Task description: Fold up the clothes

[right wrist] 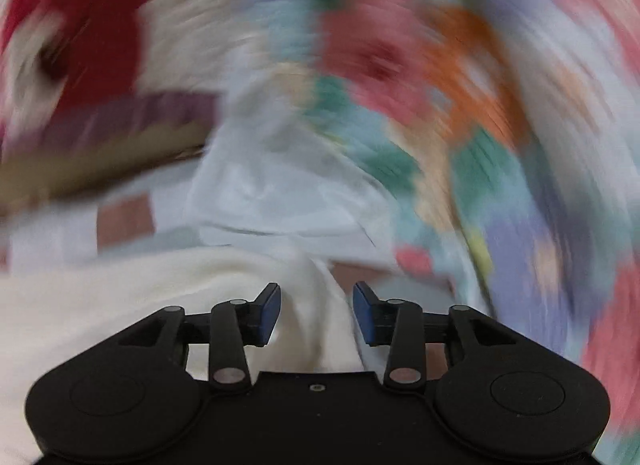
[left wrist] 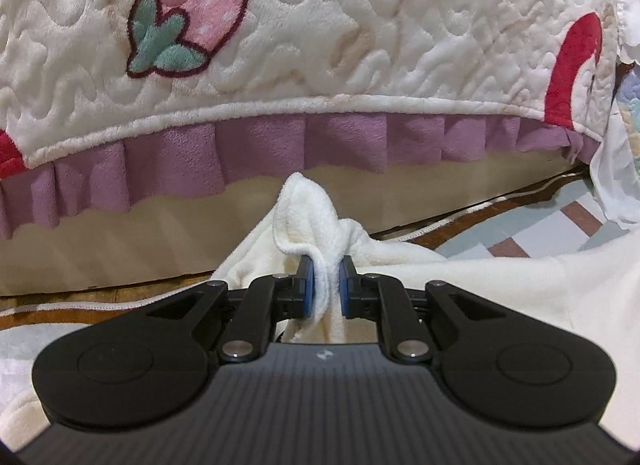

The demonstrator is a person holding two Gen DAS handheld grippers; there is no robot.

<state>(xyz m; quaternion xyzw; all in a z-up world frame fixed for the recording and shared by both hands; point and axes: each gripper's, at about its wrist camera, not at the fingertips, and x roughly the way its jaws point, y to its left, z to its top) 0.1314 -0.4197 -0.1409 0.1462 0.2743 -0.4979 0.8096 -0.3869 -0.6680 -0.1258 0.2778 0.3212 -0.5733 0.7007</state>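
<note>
A cream fleece garment [left wrist: 500, 285] lies spread on the patterned floor mat in front of a bed. My left gripper [left wrist: 326, 281] is shut on a bunched fold of that garment [left wrist: 308, 209], which stands up between its blue pads [left wrist: 307, 285]. In the right wrist view, heavily blurred by motion, my right gripper [right wrist: 316, 315] stands open above the same cream garment [right wrist: 120, 297]. The cloth lies under and between its blue pads [right wrist: 269, 315], and the pads do not press on it.
A quilted cream bed cover [left wrist: 360, 45] with a pink strawberry patch and a purple ruffle [left wrist: 240, 153] hangs across the view ahead. A checked floor mat [left wrist: 560, 225] lies to the right. A flowered quilt [right wrist: 460, 105] and white cloth [right wrist: 280, 185] fill the right wrist view.
</note>
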